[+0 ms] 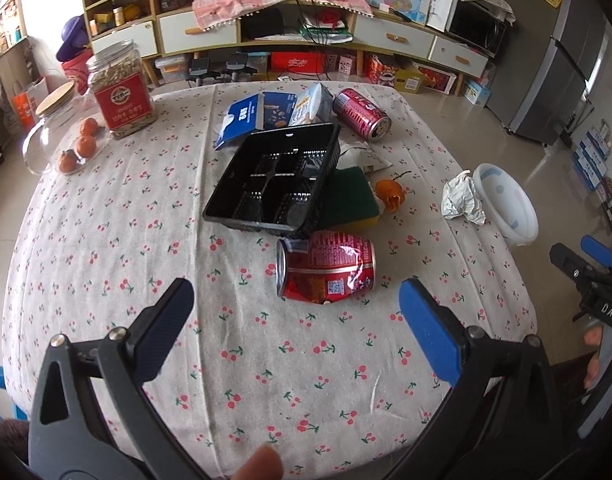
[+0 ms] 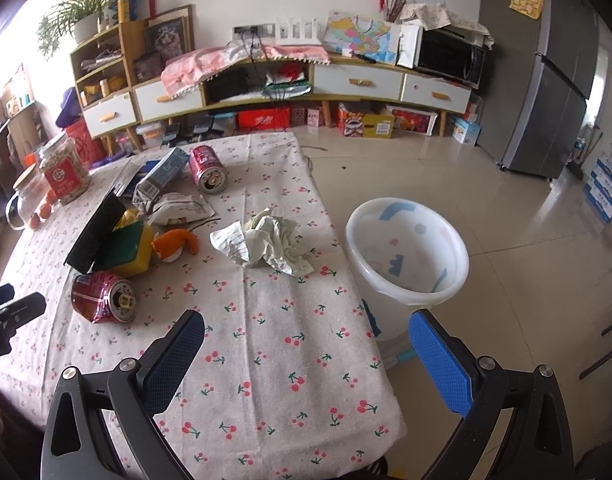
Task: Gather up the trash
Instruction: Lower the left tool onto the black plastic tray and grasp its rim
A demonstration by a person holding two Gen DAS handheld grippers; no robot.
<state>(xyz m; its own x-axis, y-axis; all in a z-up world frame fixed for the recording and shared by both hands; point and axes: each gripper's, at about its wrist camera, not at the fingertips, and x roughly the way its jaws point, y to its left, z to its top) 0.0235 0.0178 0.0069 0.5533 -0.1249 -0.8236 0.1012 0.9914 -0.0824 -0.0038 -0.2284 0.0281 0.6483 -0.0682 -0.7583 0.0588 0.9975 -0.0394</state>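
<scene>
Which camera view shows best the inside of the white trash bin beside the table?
The right wrist view. There the white trash bin stands on the floor close by, and its open mouth faces the camera, so the inner wall and bottom show. In the left wrist view the bin is small, near the table's far right edge, partly behind crumpled paper.

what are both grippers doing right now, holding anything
Left gripper: open, empty, above the table before the crushed can.
Right gripper: open, empty, near the bin.

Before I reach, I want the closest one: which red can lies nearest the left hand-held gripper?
The crushed red can, just ahead of the left hand-held gripper and in front of the black tray. The undented can lies beyond the tray.
</scene>
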